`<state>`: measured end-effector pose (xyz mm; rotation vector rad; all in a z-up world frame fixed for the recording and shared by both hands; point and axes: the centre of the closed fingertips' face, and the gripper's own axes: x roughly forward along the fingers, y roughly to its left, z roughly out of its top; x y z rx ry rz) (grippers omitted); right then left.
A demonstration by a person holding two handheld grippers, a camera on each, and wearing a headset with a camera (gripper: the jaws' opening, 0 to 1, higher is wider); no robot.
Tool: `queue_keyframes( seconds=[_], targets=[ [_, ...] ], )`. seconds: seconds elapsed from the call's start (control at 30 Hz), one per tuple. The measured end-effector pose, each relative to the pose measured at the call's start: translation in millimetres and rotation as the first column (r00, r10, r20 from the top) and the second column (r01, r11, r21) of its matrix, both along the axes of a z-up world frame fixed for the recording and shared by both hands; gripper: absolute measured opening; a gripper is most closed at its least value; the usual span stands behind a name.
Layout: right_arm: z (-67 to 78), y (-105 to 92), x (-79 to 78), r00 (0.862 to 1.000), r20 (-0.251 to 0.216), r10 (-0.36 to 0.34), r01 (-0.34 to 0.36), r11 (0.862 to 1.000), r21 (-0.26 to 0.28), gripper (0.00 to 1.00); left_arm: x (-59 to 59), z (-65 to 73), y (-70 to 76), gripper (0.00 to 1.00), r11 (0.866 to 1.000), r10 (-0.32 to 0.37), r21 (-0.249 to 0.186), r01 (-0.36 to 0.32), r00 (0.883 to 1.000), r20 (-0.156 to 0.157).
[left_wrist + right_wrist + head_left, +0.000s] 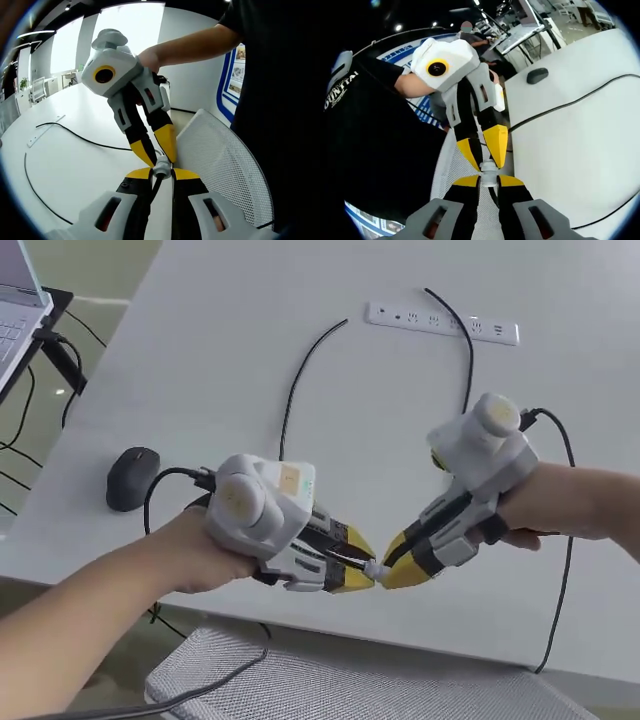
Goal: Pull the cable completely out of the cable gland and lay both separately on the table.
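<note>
Our left gripper (362,570) clamps the black cable (156,189) just beside the white gland (377,567). Our right gripper (393,568) pinches that gland, above the edge of the table (250,360).

A white table (250,360) carries a white power strip (442,323) lying flat toward its far side. A thin black cable (297,375) starts just left of the strip and curves away from it toward the near edge, while a second black cord (468,365) crosses the strip near its right end. A dark mouse (132,478) sits well apart from the strip, off to its left and close to the table's left edge.
</note>
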<state>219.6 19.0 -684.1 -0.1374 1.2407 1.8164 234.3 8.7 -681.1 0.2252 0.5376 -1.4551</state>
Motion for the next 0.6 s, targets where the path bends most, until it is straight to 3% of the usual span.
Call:
queue_keyframes(
  seconds=[0.17,0.3,0.4,0.43,0.5,0.53,0.57,0.6],
  targets=[
    [1.3,1.4,1.3,1.000,0.012,-0.007,0.006,1.000,0.006,0.08,-0.3,-0.3,-0.1,0.16,1.000,0.004,-0.001,-0.004,1.000,-0.001],
    [-2.0,1.8,3.5,0.994,0.108,0.024,-0.025,1.000,0.005,0.08,0.6,-2.6,0.6,0.16,1.000,0.016,0.006,-0.016,1.000,-0.005],
    [-3.5,3.9,6.3,0.980,0.200,0.017,-0.015,1.000,-0.010,0.08,2.9,-4.3,3.1,0.16,0.999,0.054,0.003,-0.053,0.998,-0.040],
    [-3.8,5.2,9.2,0.968,0.250,0.002,0.001,1.000,-0.011,0.08,5.4,-4.4,4.5,0.16,0.998,0.069,-0.001,-0.069,0.997,-0.035],
    [-3.7,5.9,8.7,0.944,0.329,-0.005,0.009,1.000,-0.009,0.08,5.4,-4.4,6.1,0.16,0.995,0.095,-0.023,-0.097,0.993,-0.073],
    [-5.0,6.5,10.0,0.925,0.381,-0.013,0.018,1.000,-0.011,0.08,6.2,-5.8,7.4,0.15,0.994,0.101,-0.024,-0.103,0.992,-0.071],
    [-6.5,6.9,8.0,0.892,0.452,0.009,-0.008,1.000,-0.005,0.08,5.1,-6.5,8.0,0.15,0.994,0.105,-0.030,-0.108,0.991,-0.085],
    [-6.8,6.5,5.6,0.869,0.495,0.025,-0.025,1.000,-0.007,0.08,2.5,-6.8,7.7,0.15,0.994,0.104,-0.034,-0.108,0.989,-0.102]
  ],
)
